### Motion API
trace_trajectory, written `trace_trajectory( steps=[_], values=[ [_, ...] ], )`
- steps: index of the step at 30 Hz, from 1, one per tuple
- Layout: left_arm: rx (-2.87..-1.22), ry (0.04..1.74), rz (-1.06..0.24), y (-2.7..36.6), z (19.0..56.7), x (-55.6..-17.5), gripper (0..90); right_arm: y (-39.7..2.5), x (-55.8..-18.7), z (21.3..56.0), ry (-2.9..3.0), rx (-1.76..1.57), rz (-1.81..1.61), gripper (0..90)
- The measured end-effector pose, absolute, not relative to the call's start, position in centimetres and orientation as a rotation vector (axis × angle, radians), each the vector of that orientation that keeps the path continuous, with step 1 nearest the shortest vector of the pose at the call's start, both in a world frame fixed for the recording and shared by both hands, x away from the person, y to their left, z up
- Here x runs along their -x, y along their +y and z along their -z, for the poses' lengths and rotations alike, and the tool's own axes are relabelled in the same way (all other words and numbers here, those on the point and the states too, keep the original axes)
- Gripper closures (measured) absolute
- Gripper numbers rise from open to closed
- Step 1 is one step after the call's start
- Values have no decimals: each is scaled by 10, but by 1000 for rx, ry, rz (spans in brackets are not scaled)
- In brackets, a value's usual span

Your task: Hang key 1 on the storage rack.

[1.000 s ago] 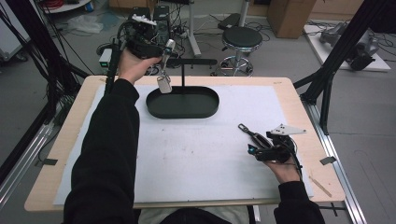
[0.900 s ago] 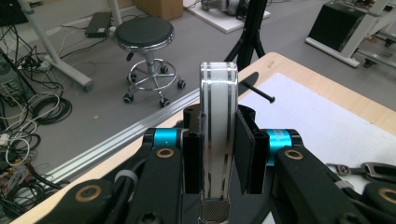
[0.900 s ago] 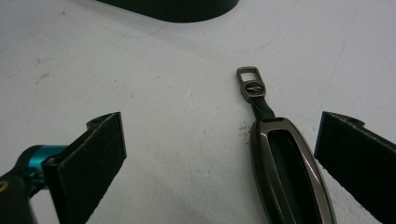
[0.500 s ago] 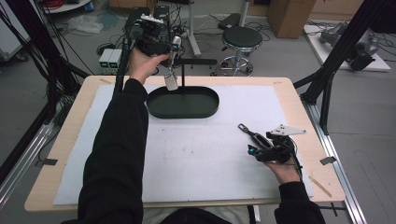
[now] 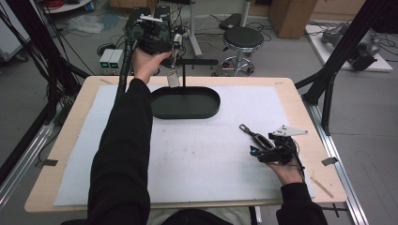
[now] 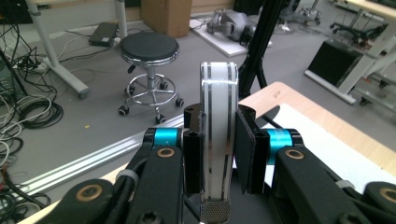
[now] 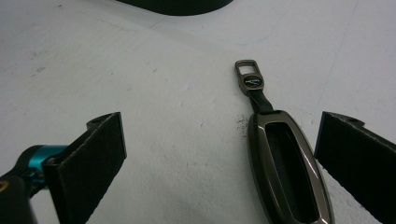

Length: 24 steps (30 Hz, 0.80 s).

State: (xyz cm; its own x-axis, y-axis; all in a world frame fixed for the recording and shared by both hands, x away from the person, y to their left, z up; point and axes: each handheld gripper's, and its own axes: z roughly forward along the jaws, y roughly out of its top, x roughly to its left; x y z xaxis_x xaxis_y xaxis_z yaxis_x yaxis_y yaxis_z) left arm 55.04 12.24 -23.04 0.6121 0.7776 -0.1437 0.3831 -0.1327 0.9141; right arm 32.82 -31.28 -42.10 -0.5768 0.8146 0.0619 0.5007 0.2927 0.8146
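Two tongs are counted, the left tongs (image 5: 174, 47) and the right tongs (image 5: 254, 149). One striped silver key case (image 6: 215, 140), one bronze key fob (image 7: 285, 163), one black oval tray (image 5: 185, 103) and one stool (image 5: 243, 38) are seen.

tray (image 5: 206, 110) behind key fob (image 5: 257, 138), on mat (image 5: 197, 154)

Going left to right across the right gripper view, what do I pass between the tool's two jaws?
Left black jaw pad → bare white table mat → metal key-fob case, its loop end pointing away → right black jaw pad.
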Motion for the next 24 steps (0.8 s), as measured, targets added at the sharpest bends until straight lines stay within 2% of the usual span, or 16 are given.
trace_trajectory(
  steps=[11, 24],
  values=[
    [-1681, 982, -439, 119, 236, -559, 746, -313, -328, 421, 2200, -1183, -1179, 14],
    [-1661, 1023, -538, 117, 239, -566, 745, -313, -327, 422, 2206, -1184, -1161, 14]
  ],
)
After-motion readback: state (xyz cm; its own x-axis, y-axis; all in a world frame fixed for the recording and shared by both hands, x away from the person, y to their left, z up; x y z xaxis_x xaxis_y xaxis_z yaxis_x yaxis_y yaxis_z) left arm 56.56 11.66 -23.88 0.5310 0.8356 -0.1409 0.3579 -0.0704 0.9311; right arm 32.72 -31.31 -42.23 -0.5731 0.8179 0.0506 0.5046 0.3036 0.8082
